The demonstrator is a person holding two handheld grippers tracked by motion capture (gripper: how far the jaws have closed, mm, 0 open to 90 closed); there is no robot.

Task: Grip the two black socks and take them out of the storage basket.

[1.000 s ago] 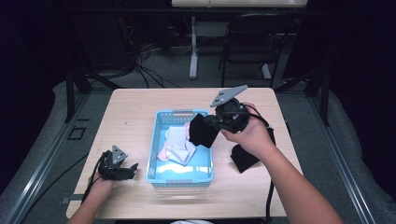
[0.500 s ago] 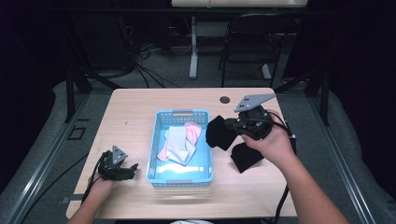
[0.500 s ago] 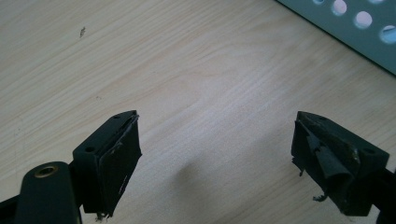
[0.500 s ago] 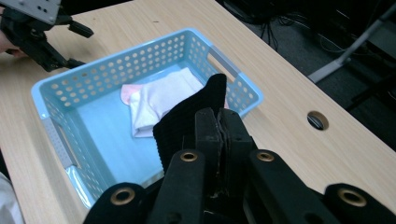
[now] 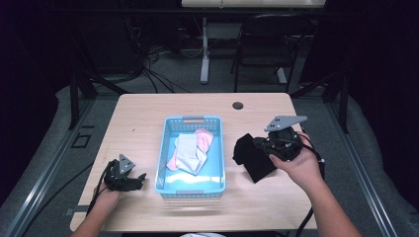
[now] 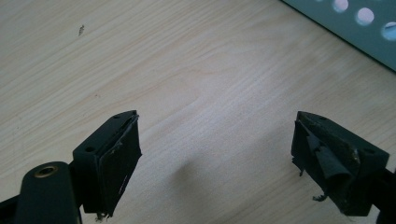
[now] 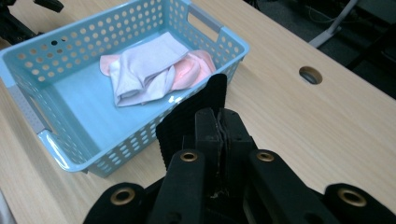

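Sitting across the middle of the scene, the wooden table point(image 5: 148, 123) carries everything else, and at its centre stands the blue basket point(image 5: 217, 148), a perforated plastic tray with a pale grey and pink bundle of socks point(image 5: 190, 152) lying loose on its floor. To the right of the basket, outside its wall, a black sock point(image 5: 249, 157) droops from the right gripper point(image 5: 264, 146) onto the tabletop (a second dark piece seems to lie under it, though the high view is too dim to separate them). In the right gripper view the jaws are pinched tight on the ribbed black sock point(image 7: 187, 122), with the cuff standing up past the pads and the basket just beyond.

The cloth looks light and completely limp, so I judge it will fold, trail and swing instead of keeping any shape. It is neither fragile nor slippery; the ribbed knit should grip the pads well. A pinch near the cuff, as now, seems the sensible hold, because the thicker band gives the pads something to bite.

Far over at the near left of the table, the left gripper point(image 5: 129, 178) rests on the wood, and in its own view the left gripper point(image 6: 215, 154) stands wide apart with nothing between the jaws, only bare tabletop.
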